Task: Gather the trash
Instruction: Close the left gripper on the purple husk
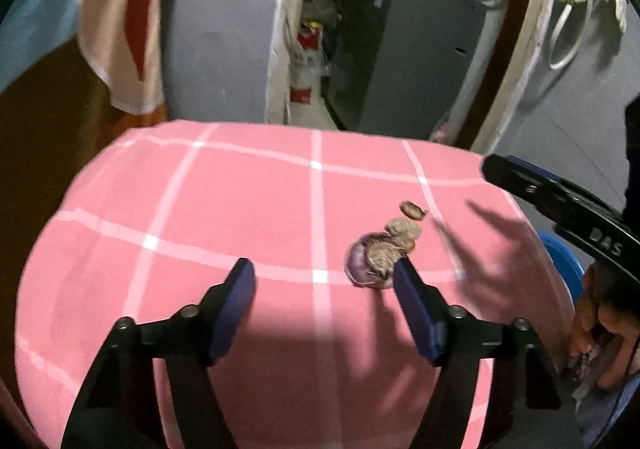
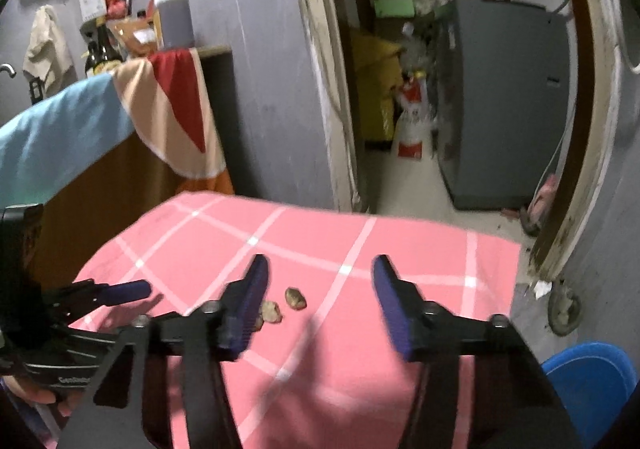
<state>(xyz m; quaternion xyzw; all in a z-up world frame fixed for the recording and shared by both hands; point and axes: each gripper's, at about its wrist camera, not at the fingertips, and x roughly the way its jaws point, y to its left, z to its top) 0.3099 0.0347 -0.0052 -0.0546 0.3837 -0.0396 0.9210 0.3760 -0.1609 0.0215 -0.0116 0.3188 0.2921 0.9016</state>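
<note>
The task looks barely begun; the trash scraps (image 1: 390,249), brownish bits on a purplish peel, lie uncollected on the pink checked tablecloth (image 1: 240,209); the left gripper (image 1: 324,289) and right gripper (image 2: 320,289) hover with jaws apart, holding nothing; a blue bin (image 2: 592,373) waits beside the table; grey walls and a cluttered doorway lie beyond.

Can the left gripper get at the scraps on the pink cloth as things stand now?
Probably yes: the left gripper is open and empty, the scraps lie bare on the pink cloth by its right finger, nothing between.
</note>
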